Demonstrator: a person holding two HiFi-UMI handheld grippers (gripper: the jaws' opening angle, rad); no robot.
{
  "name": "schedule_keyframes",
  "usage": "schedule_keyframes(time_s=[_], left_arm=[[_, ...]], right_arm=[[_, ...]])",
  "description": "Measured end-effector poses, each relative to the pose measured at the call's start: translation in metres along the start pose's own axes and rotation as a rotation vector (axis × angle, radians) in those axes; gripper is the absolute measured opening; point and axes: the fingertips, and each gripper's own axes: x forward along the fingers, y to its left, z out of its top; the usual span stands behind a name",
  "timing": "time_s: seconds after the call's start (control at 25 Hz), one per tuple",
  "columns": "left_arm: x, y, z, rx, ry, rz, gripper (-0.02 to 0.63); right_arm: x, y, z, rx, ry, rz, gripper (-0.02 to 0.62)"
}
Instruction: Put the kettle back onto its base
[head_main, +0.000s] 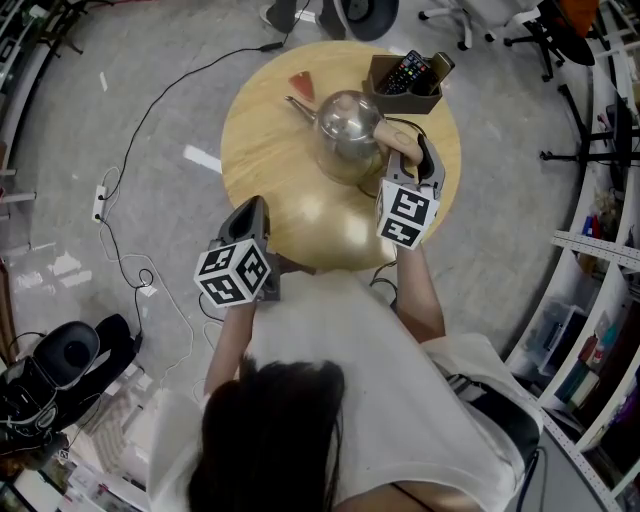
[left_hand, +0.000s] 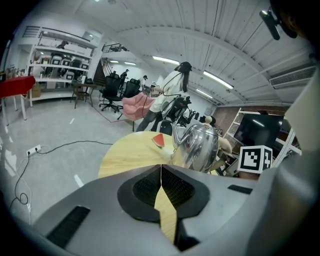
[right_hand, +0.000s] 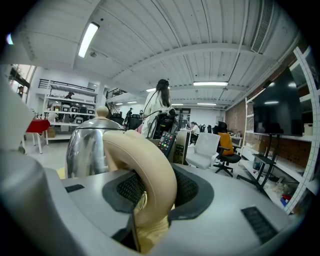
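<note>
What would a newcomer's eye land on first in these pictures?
The shiny steel kettle in the middle of the round wooden table, with the right gripper shut on its cream handle. Next, the left gripper, jaws together and empty, at the table's near edge. A red wedge lies beyond the kettle.

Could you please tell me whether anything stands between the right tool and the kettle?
Nothing visible does: the right tool already grips the beige handle of the kettle, with no object between them.
</note>
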Motion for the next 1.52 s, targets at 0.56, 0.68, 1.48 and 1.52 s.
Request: schedule_keyframes(time_s=[0.56, 0.68, 1.48, 1.52], left_arm=[[-0.001, -0.002, -0.001, 0.007, -0.001, -0.009, 0.028], [-0.002, -0.003, -0.001, 0.01, -0.002, -0.01, 0.028], [-0.003, -0.002, -0.001, 0.027, -0.002, -0.008, 0.028], [-0.004, -0.003, -0.001, 0.027, -0.003, -0.007, 0.028]], right_arm=[[-0.005, 0.0, -0.008, 0.015, 0.011, -0.005, 0.15], [-0.007, -0.001, -0.011, 0.022, 0.015, -0.005, 0.15], [-0.009, -0.002, -0.022, 0.039, 0.027, 0.006, 0.149], [-0.01, -0.003, -0.022, 0.041, 0.026, 0.006, 0.149]])
